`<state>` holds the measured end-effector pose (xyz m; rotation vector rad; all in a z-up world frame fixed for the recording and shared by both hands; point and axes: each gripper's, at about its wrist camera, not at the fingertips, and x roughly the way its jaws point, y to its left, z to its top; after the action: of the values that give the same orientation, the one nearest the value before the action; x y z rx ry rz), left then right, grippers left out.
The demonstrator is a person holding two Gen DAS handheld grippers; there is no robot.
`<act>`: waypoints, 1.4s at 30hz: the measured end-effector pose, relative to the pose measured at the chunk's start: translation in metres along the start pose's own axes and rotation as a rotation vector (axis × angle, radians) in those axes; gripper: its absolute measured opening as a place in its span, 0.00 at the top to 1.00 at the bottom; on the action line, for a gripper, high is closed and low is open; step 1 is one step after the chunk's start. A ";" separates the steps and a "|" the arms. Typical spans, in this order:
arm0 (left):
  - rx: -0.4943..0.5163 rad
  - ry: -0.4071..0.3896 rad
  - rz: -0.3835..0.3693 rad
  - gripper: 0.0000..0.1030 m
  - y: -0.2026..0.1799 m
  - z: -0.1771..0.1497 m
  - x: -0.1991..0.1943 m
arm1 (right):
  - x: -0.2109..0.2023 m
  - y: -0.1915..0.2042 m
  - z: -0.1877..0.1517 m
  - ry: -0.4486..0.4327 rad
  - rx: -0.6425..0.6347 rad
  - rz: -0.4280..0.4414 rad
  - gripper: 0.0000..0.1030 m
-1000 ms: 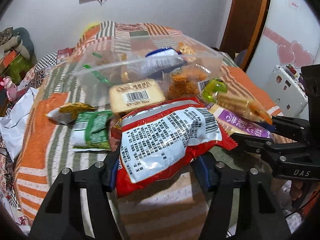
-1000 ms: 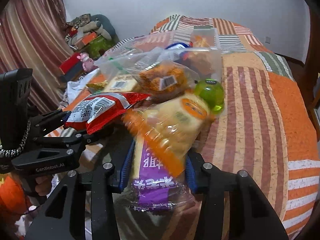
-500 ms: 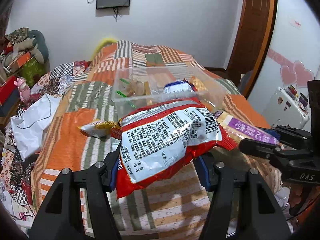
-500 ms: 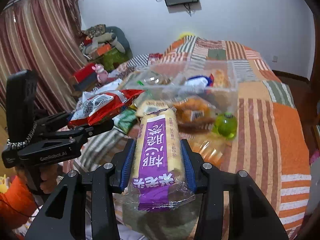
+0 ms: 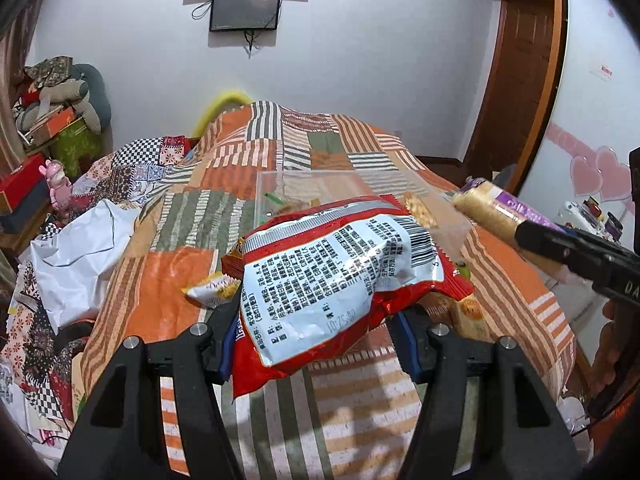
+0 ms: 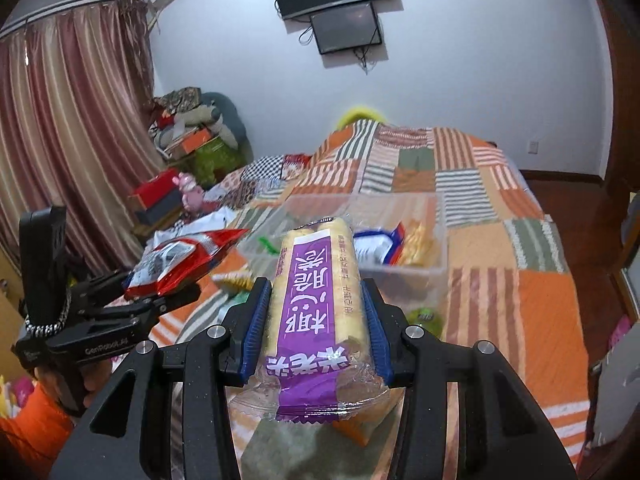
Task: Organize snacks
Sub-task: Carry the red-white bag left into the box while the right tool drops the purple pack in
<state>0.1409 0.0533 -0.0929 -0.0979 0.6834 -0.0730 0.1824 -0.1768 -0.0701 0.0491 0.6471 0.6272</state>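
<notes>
My left gripper is shut on a red and silver snack bag and holds it above the bed. It also shows in the right wrist view. My right gripper is shut on a purple-labelled rice cracker pack, also seen at the right of the left wrist view. A clear plastic box with several snacks in it stands on the bed ahead of both grippers.
A striped patchwork quilt covers the bed. Small snack packets and a green jelly cup lie near the box. A white sheet and piled boxes are at the left. A wooden door is at the right.
Both grippers have risen and pulled back from the box with their packs. The box and loose snacks now sit lower and farther off in both views.
</notes>
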 end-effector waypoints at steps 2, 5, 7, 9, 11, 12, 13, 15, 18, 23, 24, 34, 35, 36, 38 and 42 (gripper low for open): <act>-0.004 -0.003 0.002 0.41 0.002 0.004 0.003 | 0.002 -0.003 0.006 -0.011 -0.003 -0.015 0.60; -0.012 -0.005 0.006 0.41 0.005 0.012 0.011 | 0.006 -0.008 0.013 -0.023 -0.001 -0.034 0.60; -0.016 -0.003 0.008 0.41 0.007 0.017 0.017 | 0.009 -0.011 0.017 -0.026 0.001 -0.043 0.60; -0.021 -0.001 0.005 0.41 0.008 0.023 0.023 | 0.012 -0.015 0.021 -0.033 0.009 -0.051 0.60; -0.031 0.006 -0.013 0.41 0.010 0.028 0.029 | 0.015 -0.019 0.024 -0.038 0.016 -0.050 0.60; -0.033 0.009 -0.017 0.41 0.011 0.030 0.032 | 0.017 -0.019 0.026 -0.040 0.016 -0.054 0.60; -0.032 0.009 -0.015 0.41 0.011 0.033 0.035 | 0.018 -0.020 0.028 -0.042 0.015 -0.058 0.60; -0.025 0.008 -0.009 0.41 0.010 0.038 0.041 | 0.022 -0.021 0.031 -0.046 0.011 -0.064 0.60; -0.024 0.012 -0.013 0.41 0.007 0.044 0.050 | 0.028 -0.024 0.036 -0.050 0.015 -0.065 0.60; -0.014 0.031 -0.004 0.41 0.004 0.053 0.070 | 0.041 -0.031 0.040 -0.040 0.025 -0.060 0.60; -0.014 0.034 -0.004 0.41 0.004 0.054 0.073 | 0.043 -0.032 0.040 -0.037 0.024 -0.061 0.60; -0.024 0.080 -0.015 0.41 0.002 0.064 0.112 | 0.066 -0.044 0.051 -0.014 0.028 -0.071 0.60; -0.025 0.083 -0.013 0.41 0.002 0.064 0.115 | 0.069 -0.044 0.051 -0.012 0.028 -0.072 0.60; -0.023 0.088 -0.014 0.41 0.001 0.065 0.119 | 0.071 -0.044 0.051 -0.010 0.028 -0.072 0.60; -0.019 0.096 -0.012 0.41 -0.001 0.066 0.126 | 0.077 -0.046 0.052 0.001 0.029 -0.069 0.60; -0.008 0.119 -0.012 0.41 -0.004 0.067 0.141 | 0.092 -0.050 0.053 0.031 0.037 -0.065 0.60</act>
<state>0.2923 0.0398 -0.1288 -0.1056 0.8019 -0.0885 0.2968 -0.1582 -0.0899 0.0529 0.6879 0.5544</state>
